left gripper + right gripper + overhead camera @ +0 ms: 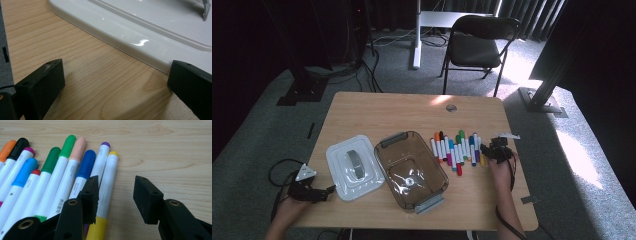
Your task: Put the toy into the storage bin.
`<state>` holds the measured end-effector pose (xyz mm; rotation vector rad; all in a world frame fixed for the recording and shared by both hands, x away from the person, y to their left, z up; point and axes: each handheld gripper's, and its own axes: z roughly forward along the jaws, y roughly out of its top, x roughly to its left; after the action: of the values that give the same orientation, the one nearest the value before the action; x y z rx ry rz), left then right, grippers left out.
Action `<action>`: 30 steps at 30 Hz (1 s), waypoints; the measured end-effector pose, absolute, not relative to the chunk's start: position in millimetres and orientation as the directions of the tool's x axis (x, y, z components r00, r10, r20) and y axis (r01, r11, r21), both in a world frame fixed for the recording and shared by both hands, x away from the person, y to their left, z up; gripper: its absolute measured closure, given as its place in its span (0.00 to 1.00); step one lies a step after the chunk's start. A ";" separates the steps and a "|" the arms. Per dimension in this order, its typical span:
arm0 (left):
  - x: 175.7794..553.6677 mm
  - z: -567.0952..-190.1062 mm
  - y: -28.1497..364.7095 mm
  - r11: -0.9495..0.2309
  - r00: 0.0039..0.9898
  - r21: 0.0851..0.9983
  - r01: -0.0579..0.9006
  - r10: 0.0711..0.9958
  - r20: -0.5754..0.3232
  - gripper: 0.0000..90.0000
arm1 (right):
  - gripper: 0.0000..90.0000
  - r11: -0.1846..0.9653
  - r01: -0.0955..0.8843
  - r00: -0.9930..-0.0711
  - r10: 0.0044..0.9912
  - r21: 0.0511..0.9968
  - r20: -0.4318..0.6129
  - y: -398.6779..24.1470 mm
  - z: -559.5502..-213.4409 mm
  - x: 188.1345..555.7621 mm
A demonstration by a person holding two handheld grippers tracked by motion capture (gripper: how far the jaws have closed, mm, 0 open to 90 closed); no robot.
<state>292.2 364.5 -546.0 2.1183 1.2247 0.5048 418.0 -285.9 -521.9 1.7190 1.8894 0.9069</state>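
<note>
- Yellow marker lies at the right end of the marker row, right of the brown tub on my bench.
- My right gripper has its fingers part open astride that marker, not gripping.
- My left gripper rests left of the white lid, fingers wide, holding nothing.

Both grippers are matte black: the left gripper carries a pale grey three-cornered plate and a black cable looping off behind. The right gripper shows blocky, rough-edged jaws with small screw holes and brass-looking pivot bushings. Forearms look bare, sleeveless perhaps.
</note>
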 end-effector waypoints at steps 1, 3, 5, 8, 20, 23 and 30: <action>292.2 -546.0 364.4 -0.367 0.494 0.687 0.627 0.869 0.014 0.02 | 0.64 0.025 0.708 -0.138 0.985 0.706 0.103 -285.8 -522.6 419.6; 292.2 -545.9 364.5 -0.368 0.494 0.687 0.627 0.869 0.014 0.02 | 0.64 0.022 0.711 -0.133 0.986 0.703 0.104 -285.7 -523.2 421.0; 292.2 -545.9 364.5 -0.368 0.494 0.687 0.627 0.869 0.015 0.02 | 0.64 0.030 0.721 -0.141 0.984 0.692 0.104 -285.3 -525.5 424.5; 292.2 -546.0 364.4 -0.367 0.494 0.687 0.627 0.870 0.014 0.02 | 0.65 0.047 0.736 -0.154 0.983 0.676 0.099 -283.3 -526.5 426.3; 292.1 -546.0 364.4 -0.367 0.493 0.687 0.627 0.870 0.014 0.02 | 0.76 0.036 0.752 -0.103 0.993 0.658 0.062 -289.8 -533.6 422.6; 292.1 -546.0 364.3 -0.366 0.493 0.687 0.627 0.870 0.014 0.02 | 0.84 0.055 0.745 -0.102 0.994 0.665 0.032 -289.0 -534.3 421.7; 292.1 -545.9 364.4 -0.367 0.493 0.687 0.627 0.870 0.014 0.02 | 0.85 0.035 0.749 -0.098 0.993 0.662 0.059 -291.5 -530.4 418.5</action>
<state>292.1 364.4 -545.9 2.1177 1.2257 0.5046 418.5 -291.5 -530.4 1.7588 1.8987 0.7788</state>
